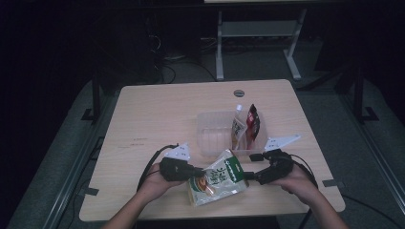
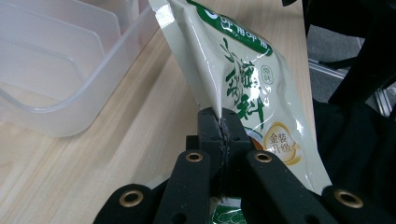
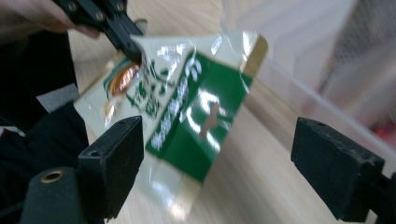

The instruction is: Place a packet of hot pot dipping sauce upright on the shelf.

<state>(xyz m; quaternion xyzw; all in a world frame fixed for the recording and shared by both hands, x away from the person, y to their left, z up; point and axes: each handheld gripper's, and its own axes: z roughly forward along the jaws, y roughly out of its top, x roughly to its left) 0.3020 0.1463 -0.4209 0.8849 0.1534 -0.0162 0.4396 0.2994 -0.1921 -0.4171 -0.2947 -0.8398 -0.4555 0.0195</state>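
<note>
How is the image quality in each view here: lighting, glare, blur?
High view: dim overall, dark surroundings, table evenly lit, green and cream pouch small but legible. Left gripper view: sharp, bright, with streaks of glare on the pouch where the left gripper pinches its edge. Right gripper view: motion-blurred, glare patches on the pouch's green panel, clear plastic bin soft; the right gripper jaws stand wide apart.

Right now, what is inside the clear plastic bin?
The clear plastic bin holds two upright packets at its right end: a beige packet and a dark red packet. Dividers blur their lower parts.
</note>
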